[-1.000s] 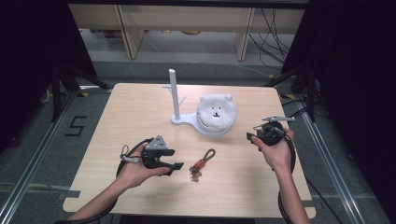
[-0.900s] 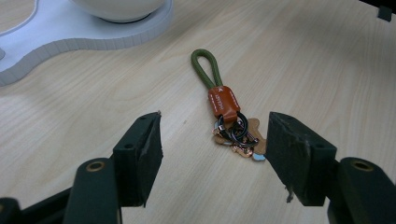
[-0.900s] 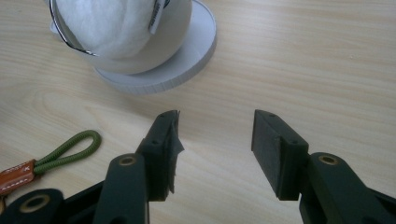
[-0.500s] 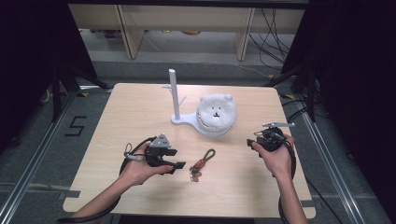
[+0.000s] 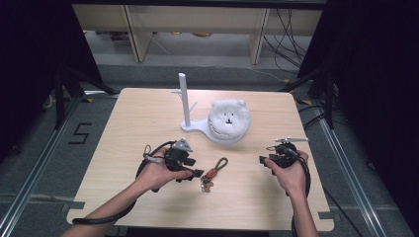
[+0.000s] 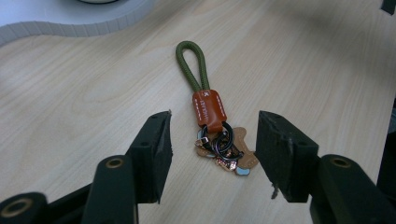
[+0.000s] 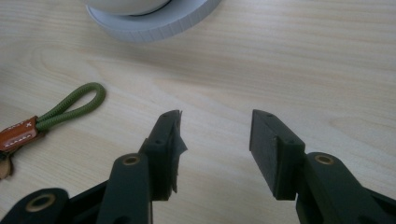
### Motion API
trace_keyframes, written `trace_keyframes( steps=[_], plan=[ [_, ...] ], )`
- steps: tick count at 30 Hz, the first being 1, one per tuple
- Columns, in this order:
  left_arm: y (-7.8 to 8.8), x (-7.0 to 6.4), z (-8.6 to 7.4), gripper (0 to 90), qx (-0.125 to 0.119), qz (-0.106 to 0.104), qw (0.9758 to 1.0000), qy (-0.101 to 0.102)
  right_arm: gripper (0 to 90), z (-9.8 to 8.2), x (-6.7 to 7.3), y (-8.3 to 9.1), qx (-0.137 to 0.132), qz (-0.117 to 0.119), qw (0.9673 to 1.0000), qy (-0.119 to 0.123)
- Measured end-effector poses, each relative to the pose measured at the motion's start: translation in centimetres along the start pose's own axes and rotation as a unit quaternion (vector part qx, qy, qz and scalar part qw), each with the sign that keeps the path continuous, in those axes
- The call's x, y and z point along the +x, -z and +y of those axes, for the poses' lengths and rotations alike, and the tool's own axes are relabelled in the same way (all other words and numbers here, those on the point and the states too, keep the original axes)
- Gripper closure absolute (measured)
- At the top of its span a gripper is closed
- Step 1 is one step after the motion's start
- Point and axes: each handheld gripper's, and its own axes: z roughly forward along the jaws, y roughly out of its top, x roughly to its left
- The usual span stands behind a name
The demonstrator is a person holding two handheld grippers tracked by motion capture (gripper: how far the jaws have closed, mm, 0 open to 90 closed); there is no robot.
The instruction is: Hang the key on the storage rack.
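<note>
step in hand: you are lining up the left hand-held gripper [image 6: 212,154] on the keychain with the olive-green cord loop, tan leather tab and cluster of metal rings and charms [image 6: 210,119]; i judge this the approach just ahead of the pinch.
keychain place: it lies flat on the pale wooden counter [image 5: 138,123], near the front middle, between your two hands, with the cord loop pointing towards the white stand.
left hand-held gripper: its jaws stand apart and have just been closing; the rings and charms sit between them, but neither pad touches yet.
right hand-held gripper: the right hand-held gripper [image 7: 215,140] has its jaws apart with nothing but bare wood between them; it hovers low, well to the side of the keychain, whose cord loop shows at the left edge of its view.
how to do it well: aim the pads at the leather tab or the ring just under it, not at the loose charms, which would likely slip or splay. keep the jaw tips low to the wood so they get under the edges, and close squarely from both sides.
risk: a skewed pinch may push the keychain along the smooth wood.
nearby things: a white post stand with small pegs on a curved base [image 5: 186,103] and a white fluffy bear-face plush [image 5: 229,120] resting on that base stand behind the keychain, apart from it.
room: dark surroundings, grey floor, pale shelving and trailing cables behind the counter.
</note>
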Motion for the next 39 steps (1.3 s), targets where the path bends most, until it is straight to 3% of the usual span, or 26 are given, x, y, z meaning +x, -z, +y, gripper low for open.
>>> trace_keyframes(
  steps=[3, 4, 7, 8, 10, 11, 12, 15, 17, 21, 23, 25, 27, 29, 32, 33, 39],
  plan=[
    [-0.5, 0.1, 0.4, 47.2, 0.019, 0.005, 0.9998, -0.006, 54.1, -0.2, 0.3, -0.2, 0.007, 0.006, 0.9999, -0.009],
    [-0.8, 0.1, 0.6, 47.5, 0.025, 0.008, 0.9996, -0.006, 54.1, -0.2, 0.4, -0.3, -0.002, 0.014, 0.9999, -0.008],
    [-1.6, 0.2, 1.0, 47.7, 0.061, 0.01, 0.9976, -0.029, 54.1, -0.4, 0.7, -0.2, 0.009, 0.017, 0.9998, -0.005],
    [-1.6, 0.2, 1.0, 47.7, 0.061, 0.01, 0.9976, -0.029, 54.1, -0.3, 0.8, -0.1, 0.021, 0.035, 0.999, -0.017],
    [-2.3, 0.1, 1.3, 47.2, 0.073, 0.013, 0.9968, -0.029, 54.1, -0.6, 0.7, -0.4, 0.001, 0.044, 0.999, -0.014],
    [-2.7, -0.1, 1.3, 46.9, 0.063, 0.013, 0.9978, -0.016, 54.1, -0.7, 0.7, -0.4, -0.002, 0.039, 0.9992, -0.011],
    [-2.8, 0.1, 1.5, 46.8, 0.076, 0.015, 0.9966, -0.029, 54.1, -0.7, 0.9, -0.2, 0.008, 0.015, 0.9997, -0.017],
    [-3.4, 0.1, 1.6, 46.6, 0.079, 0.018, 0.9964, -0.024, 54.1, -0.9, 0.8, -0.1, 0.002, 0.018, 0.9998, -0.01],
    [-3.7, 0.2, 1.8, 46.4, 0.09, 0.023, 0.9952, -0.031, 54.1, -0.9, 1.0, 0.0, 0.007, 0.017, 0.9995, -0.025],
    [-4.3, 0.1, 2.1, 45.9, 0.099, 0.025, 0.9943, -0.029, 53.9, -1.0, 0.6, -0.1, 0.01, 0.007, 0.9999, -0.004],
    [-4.6, 0.0, 2.1, 45.3, 0.103, 0.027, 0.9939, -0.027, 53.8, -1.0, 0.8, 0.0, 0.017, -0.006, 0.9998, -0.01],
    [-4.9, -0.1, 2.1, 44.6, 0.103, 0.025, 0.9942, -0.02, 53.7, -1.1, 0.7, -0.2, 0.01, 0.008, 0.9998, -0.013],
    [-5.0, -0.3, 2.2, 44.3, 0.106, 0.027, 0.9939, -0.015, 53.7, -1.1, 0.7, -0.1, 0.011, 0.003, 0.9999, -0.011],
    [-5.1, -0.2, 2.4, 44.3, 0.109, 0.029, 0.9934, -0.022, 53.7, -1.1, 0.6, -0.2, 0.004, 0.013, 0.9999, -0.009],
    [-5.3, -0.3, 2.5, 44.3, 0.109, 0.03, 0.9935, -0.013, 53.6, -1.0, 0.6, 0.0, 0.01, 0.006, 0.9998, -0.015],
    [-5.3, -0.2, 2.6, 44.3, 0.11, 0.032, 0.9932, -0.019, 53.6, -1.0, 0.6, 0.1, 0.011, 0.006, 0.9997, -0.02],
    [-5.8, -0.4, 2.9, 44.6, 0.122, 0.033, 0.9917, -0.02, 53.6, -1.1, 0.5, 0.1, 0.007, 0.006, 0.9999, -0.008]
  ],
)
